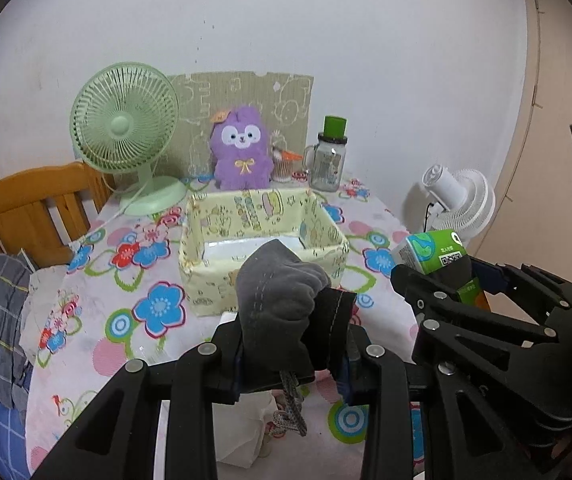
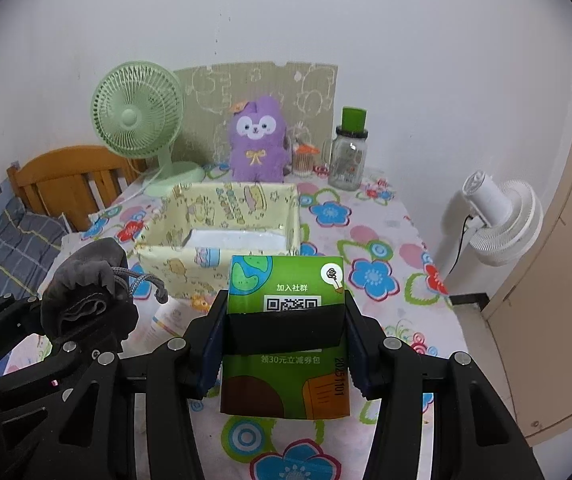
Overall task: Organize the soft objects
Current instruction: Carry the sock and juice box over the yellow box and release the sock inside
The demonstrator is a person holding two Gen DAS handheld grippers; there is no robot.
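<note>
Counts, rel. to yellow box (image 1: 264,240): 1 box. Behind it: 1 purple plush (image 1: 241,150), 1 green fan (image 1: 126,132), 1 jar w/ green lid (image 1: 329,156). Right of it: 1 white fan (image 1: 459,200). Near side: 1 grey pouch (image 1: 282,300), 1 green tissue pack (image 2: 286,320).

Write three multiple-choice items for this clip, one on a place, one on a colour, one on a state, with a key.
1. Where does the purple plush toy sit?
A. Inside the yellow box
B. Behind the yellow box, against the cardboard
C. On the wooden chair

2. What colour is the tissue pack in the right gripper?
A. Mainly green
B. Mainly red
C. Plain white

3. What is the left gripper doing?
A. Open, holding nothing
B. Shut on the grey pouch
C. Resting inside the box

Key: 1 B, the toy stands beyond the yellow box, before the cardboard. 2 A, green wrapper with a QR code. 3 B, the jaws clamp the grey pouch, in front of the box.
</note>
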